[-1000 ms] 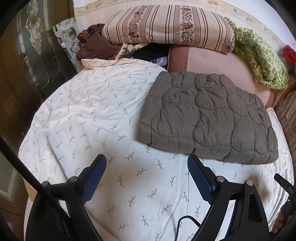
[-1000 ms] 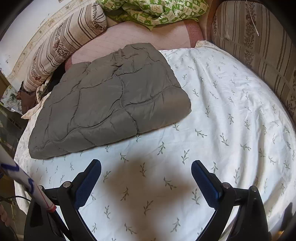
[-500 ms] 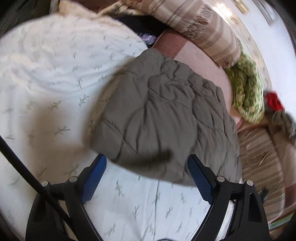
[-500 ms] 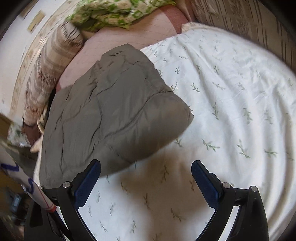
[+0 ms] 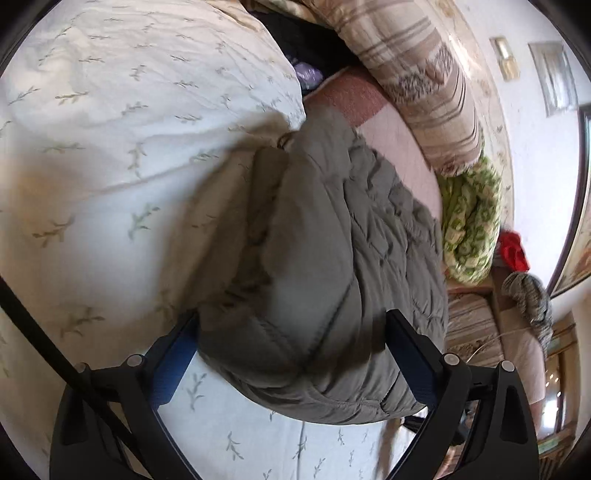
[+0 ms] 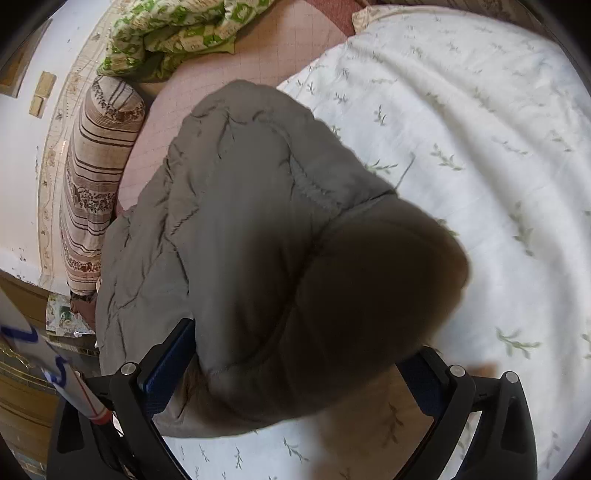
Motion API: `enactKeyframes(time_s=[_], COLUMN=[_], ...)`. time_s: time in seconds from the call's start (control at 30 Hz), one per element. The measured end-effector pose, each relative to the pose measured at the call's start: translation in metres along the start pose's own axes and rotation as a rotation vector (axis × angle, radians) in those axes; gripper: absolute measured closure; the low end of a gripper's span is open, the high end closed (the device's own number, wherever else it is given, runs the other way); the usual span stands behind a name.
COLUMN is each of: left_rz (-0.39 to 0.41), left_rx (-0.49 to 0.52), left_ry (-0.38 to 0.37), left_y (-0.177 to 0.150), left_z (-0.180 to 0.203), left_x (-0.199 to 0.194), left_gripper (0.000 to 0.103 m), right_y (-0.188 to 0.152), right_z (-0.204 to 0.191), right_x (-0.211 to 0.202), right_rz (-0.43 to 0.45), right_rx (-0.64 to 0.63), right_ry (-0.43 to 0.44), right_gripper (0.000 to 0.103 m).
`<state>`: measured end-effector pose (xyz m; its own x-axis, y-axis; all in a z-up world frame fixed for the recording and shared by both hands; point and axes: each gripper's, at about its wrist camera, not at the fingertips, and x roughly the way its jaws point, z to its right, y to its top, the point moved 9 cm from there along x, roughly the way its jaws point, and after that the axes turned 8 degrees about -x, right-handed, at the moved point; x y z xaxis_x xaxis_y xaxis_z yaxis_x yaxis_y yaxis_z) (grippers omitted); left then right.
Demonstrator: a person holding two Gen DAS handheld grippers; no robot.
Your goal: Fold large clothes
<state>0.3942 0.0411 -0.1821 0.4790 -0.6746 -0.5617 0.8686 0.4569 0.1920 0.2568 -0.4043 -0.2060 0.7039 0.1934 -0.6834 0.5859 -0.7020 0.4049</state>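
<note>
A folded grey quilted garment (image 5: 332,273) lies on the white leaf-print bed sheet (image 5: 110,147). My left gripper (image 5: 291,354) is open, its blue-padded jaws wide apart on either side of the garment's near left corner. In the right wrist view the same garment (image 6: 240,229) fills the middle, on the sheet (image 6: 480,147). My right gripper (image 6: 295,362) is open, its jaws straddling the garment's near right corner. Whether the pads touch the fabric is hidden by the bulging cloth.
A striped bolster pillow (image 5: 424,85) and a green patterned blanket (image 5: 469,221) lie along the far side of the bed, also seen in the right wrist view as the pillow (image 6: 96,177) and blanket (image 6: 177,33). A pink mattress surface (image 6: 229,77) shows behind the garment.
Both grippers have moved forward from the bare sheet up to the garment's near edge, so its corners now sit between the open jaws. The jaws have stayed wide apart.
</note>
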Motion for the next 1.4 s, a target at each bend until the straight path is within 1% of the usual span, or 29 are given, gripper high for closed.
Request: enactKeyframes(time_s=[0.1, 0.13, 0.2, 0.27, 0.37, 0.43, 0.53, 0.6, 0.67, 0.73, 0.77, 0.8, 0.83, 0.87, 0.9, 0.93, 0.97, 1.03, 1.13, 1.17, 1.2, 1.23, 1.27, 1.3, 1.37, 1.4], left_rz=[0.062, 0.064, 0.041, 0.02, -0.031, -0.051, -0.04, -0.036, -0.04, -0.052, -0.046, -0.04, -0.029, -0.02, -0.017, -0.012, -0.009, -0.01, -0.011, -0.013, -0.016, -0.025, -0.035, -0.048, -0.055, -0.046], left_rx=[-0.001, -0.005, 0.004, 0.048, 0.088, 0.09, 0.063, 0.036, 0.02, 0.057, 0.075, 0.095, 0.118, 0.138, 0.159, 0.176, 0.186, 0.202, 0.226, 0.23, 0.229, 0.223, 0.214, 0.201, 0.169, 0.171], left_ry=[0.029, 0.029, 0.016, 0.009, -0.009, -0.013, -0.01, -0.005, 0.027, 0.11, 0.146, 0.177, 0.198, 0.209, 0.219, 0.229, 0.235, 0.253, 0.264, 0.272, 0.288, 0.306, 0.318, 0.325, 0.309, 0.297], left_y=[0.003, 0.0, -0.006, -0.013, -0.019, -0.017, -0.005, 0.001, 0.002, -0.001, -0.002, -0.005, -0.007, -0.01, -0.014, -0.018, -0.021, -0.033, -0.053, -0.061, -0.069, -0.075, -0.078, -0.081, -0.085, -0.086], left_z=[-0.012, -0.016, -0.016, -0.012, -0.002, 0.003, 0.007, 0.007, 0.008, 0.013, 0.014, 0.017, 0.023, 0.025, 0.03, 0.035, 0.037, 0.041, 0.041, 0.039, 0.034, 0.027, 0.021, 0.015, 0.009, 0.01], left_x=[-0.018, -0.023, -0.022, -0.018, 0.002, 0.019, 0.03, 0.036, 0.039, 0.041, 0.04, 0.036, 0.03, 0.025, 0.018, 0.011, 0.006, -0.01, -0.031, -0.036, -0.04, -0.04, -0.039, -0.039, -0.048, -0.057], left_gripper=[0.007, 0.007, 0.007, 0.006, 0.006, 0.001, 0.0, 0.0, 0.0, 0.001, 0.014, 0.027, 0.032, 0.043, 0.051, 0.053, 0.055, 0.056, 0.056, 0.054, 0.049, 0.046, 0.042, 0.041, 0.04, 0.04], right_y=[0.0, 0.001, -0.001, -0.005, -0.012, -0.013, -0.01, -0.002, 0.005, 0.01, 0.012, 0.013, 0.014, 0.016, 0.016, 0.017, 0.016, 0.012, -0.003, -0.012, -0.02, -0.026, -0.035, -0.041, -0.049, -0.049], right_z=[0.001, 0.001, 0.001, 0.0, -0.003, -0.006, -0.007, -0.008, -0.007, -0.006, -0.006, -0.008, -0.011, -0.017, -0.02, -0.024, -0.028, -0.033, -0.031, -0.027, -0.022, -0.019, -0.012, -0.004, 0.011, 0.016], right_x=[0.002, 0.002, 0.001, -0.001, -0.003, -0.002, 0.002, 0.01, 0.017, 0.021, 0.023, 0.022, 0.019, 0.013, 0.008, 0.002, -0.004, -0.016, -0.037, -0.046, -0.053, -0.057, -0.061, -0.061, -0.061, -0.064], right_rz=[-0.001, 0.0, 0.001, 0.004, 0.001, -0.008, -0.01, -0.01, -0.005, 0.002, -0.001, -0.003, -0.006, -0.008, -0.009, -0.009, -0.008, -0.005, -0.01, -0.013, -0.016, -0.018, -0.023, -0.031, -0.051, -0.049], right_rx=[0.015, 0.012, -0.001, -0.01, -0.013, -0.012, -0.002, 0.035, 0.072, 0.096, 0.105, 0.102, 0.093, 0.07, 0.054, 0.037, 0.019, -0.015, -0.026, -0.026, -0.027, -0.026, -0.025, -0.021, 0.023, 0.045], right_ry=[0.026, 0.03, 0.043, 0.05, 0.06, 0.07, 0.069, 0.071, 0.078, 0.073, 0.063, 0.051, 0.055, 0.062, 0.066, 0.07, 0.073, 0.069, 0.078, 0.083, 0.084, 0.083, 0.077, 0.067, 0.055, 0.059], right_gripper=[0.0, 0.0, 0.0, 0.0, 0.0, 0.0, 0.0, 0.0, 0.0, 0.0, 0.001, 0.005, 0.021, 0.035, 0.041, 0.049, 0.053, 0.056, 0.057, 0.057, 0.057, 0.057, 0.054, 0.051, 0.033, 0.031])
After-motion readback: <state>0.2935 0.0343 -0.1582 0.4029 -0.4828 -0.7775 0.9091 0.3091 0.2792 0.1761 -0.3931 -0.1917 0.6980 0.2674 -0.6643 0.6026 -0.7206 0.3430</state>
